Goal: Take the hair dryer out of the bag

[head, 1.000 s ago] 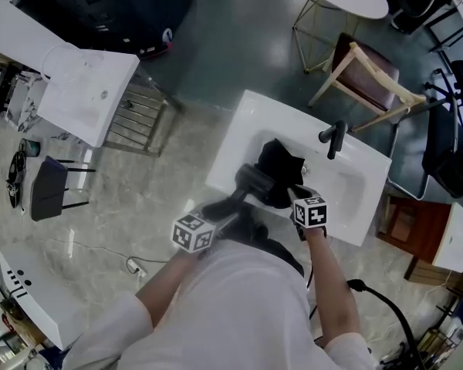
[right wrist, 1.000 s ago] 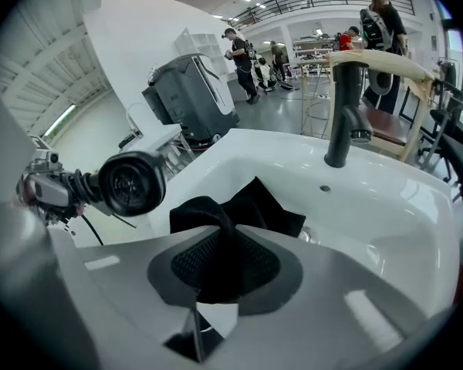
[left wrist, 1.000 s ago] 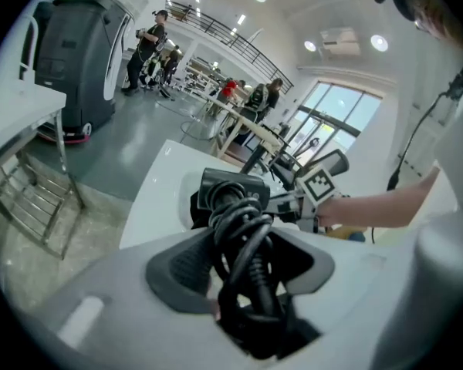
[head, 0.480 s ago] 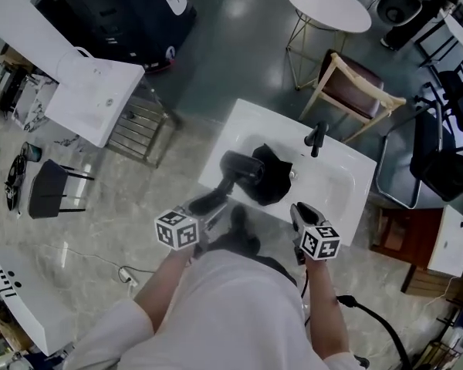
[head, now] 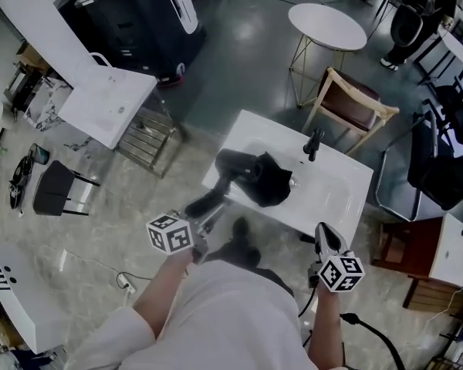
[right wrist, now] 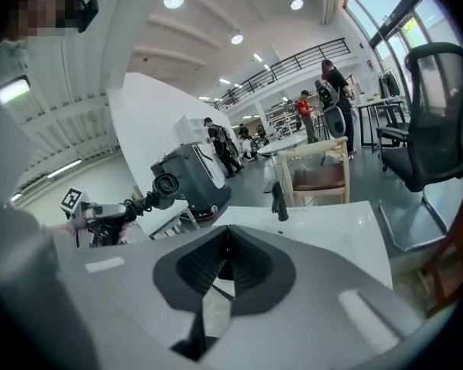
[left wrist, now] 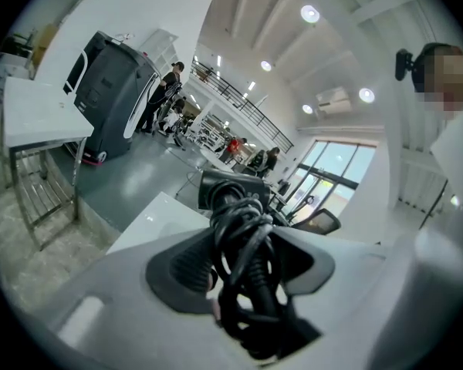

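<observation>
My left gripper [head: 206, 210] is shut on the handle of the black hair dryer [head: 236, 165], which hangs clear of the black bag [head: 268, 185] at the counter's left edge. In the left gripper view the dryer's barrel [left wrist: 230, 193] points away, and its wound cord [left wrist: 247, 272] fills the gap between the jaws. The bag lies slumped on the white sink counter [head: 336, 191]. My right gripper [head: 325, 231] is off the counter's near right corner; its jaws have just closed on nothing [right wrist: 222, 262]. The right gripper view shows the dryer [right wrist: 167, 185] held up at the left.
A black faucet [head: 312, 142] stands at the counter's far edge. Beyond it are a wooden chair [head: 355, 102] and a round white table [head: 326, 25]. A white table [head: 108, 102] and a dark machine [head: 135, 18] stand to the left. A black office chair [right wrist: 428, 114] is at the right.
The left gripper pulled the hair dryer up and left, out of the bag. The right gripper let go of the bag, drew back to the lower right and shut.
</observation>
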`<action>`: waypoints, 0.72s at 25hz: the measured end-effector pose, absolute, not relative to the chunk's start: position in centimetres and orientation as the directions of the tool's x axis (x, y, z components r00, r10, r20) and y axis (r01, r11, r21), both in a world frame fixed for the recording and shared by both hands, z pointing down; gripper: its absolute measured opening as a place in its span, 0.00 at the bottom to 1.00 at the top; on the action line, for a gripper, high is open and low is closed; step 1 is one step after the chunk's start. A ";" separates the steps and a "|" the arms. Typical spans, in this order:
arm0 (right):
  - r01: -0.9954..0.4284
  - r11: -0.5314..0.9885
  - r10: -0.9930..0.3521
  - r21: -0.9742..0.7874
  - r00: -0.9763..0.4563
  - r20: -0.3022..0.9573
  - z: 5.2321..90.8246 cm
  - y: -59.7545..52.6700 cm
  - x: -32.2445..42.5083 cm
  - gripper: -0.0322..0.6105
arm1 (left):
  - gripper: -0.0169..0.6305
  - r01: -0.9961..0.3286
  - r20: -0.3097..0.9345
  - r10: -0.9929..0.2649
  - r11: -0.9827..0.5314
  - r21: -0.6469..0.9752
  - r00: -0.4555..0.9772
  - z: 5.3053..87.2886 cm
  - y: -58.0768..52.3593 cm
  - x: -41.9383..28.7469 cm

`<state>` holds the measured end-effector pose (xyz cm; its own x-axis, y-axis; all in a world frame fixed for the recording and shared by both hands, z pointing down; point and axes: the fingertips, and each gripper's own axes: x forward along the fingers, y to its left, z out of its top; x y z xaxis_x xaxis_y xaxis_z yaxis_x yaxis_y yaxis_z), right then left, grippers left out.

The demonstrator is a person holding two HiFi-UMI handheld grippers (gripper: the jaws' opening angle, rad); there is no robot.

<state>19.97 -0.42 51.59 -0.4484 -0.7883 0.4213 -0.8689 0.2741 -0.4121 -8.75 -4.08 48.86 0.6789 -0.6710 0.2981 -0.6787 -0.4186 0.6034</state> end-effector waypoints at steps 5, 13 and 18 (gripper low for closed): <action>-0.870 0.334 -0.791 -0.363 -0.468 0.395 49.3 1.6 18.7 0.06 | 0.36 -0.673 0.270 -0.693 -0.411 0.615 0.669 47.0 -2.5 -10.0; -0.880 0.306 -0.828 -0.364 -0.435 0.355 47.1 3.5 18.0 0.06 | 0.36 -0.670 0.254 -0.703 -0.411 0.618 0.665 45.4 -0.7 -13.8; -0.890 0.260 -0.853 -0.374 -0.393 0.343 46.1 3.6 16.9 0.06 | 0.36 -0.663 0.249 -0.698 -0.415 0.623 0.671 44.6 -0.8 -16.1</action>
